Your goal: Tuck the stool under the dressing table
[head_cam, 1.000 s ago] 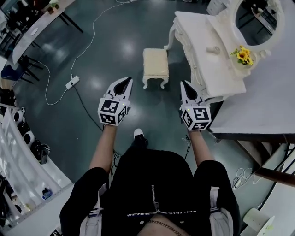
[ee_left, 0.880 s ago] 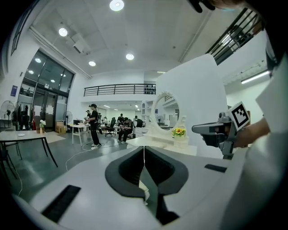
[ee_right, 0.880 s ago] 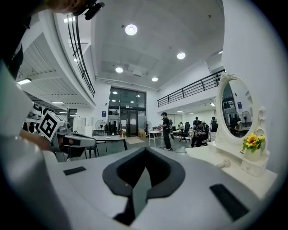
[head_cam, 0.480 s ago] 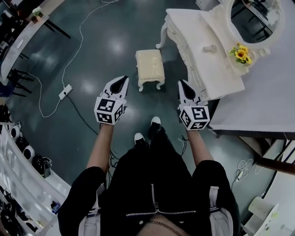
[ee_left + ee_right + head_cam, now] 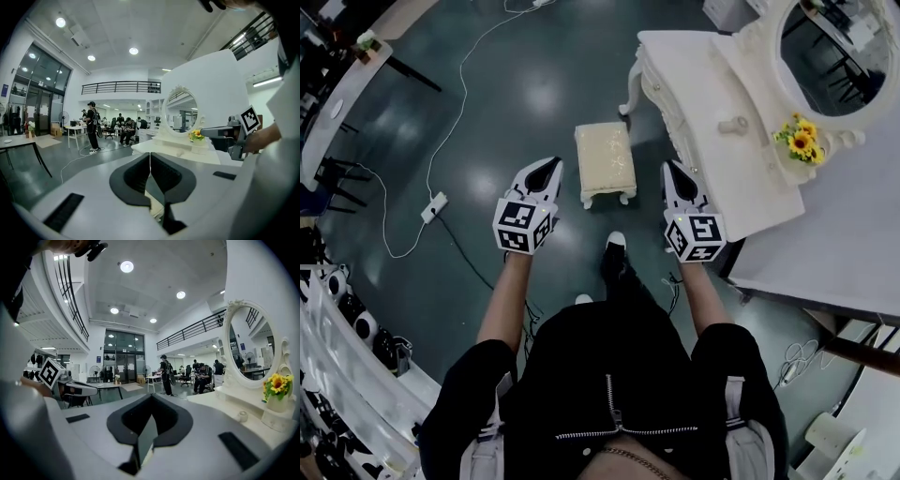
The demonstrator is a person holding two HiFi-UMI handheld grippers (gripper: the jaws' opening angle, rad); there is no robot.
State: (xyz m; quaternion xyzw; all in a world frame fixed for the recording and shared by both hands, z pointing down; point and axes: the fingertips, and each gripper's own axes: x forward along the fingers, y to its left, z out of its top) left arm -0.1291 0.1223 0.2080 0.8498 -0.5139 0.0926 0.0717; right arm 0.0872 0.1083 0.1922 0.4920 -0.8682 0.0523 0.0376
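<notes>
The person has stepped nearer the small cream padded stool (image 5: 605, 161), the fingers of the left gripper (image 5: 551, 161) and right gripper (image 5: 668, 166) pinched together on nothing (push still to come).

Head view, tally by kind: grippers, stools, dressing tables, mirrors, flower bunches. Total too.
grippers: 2 (left gripper, right gripper)
stool: 1
dressing table: 1
mirror: 1
flower bunch: 1
Total: 6
</notes>
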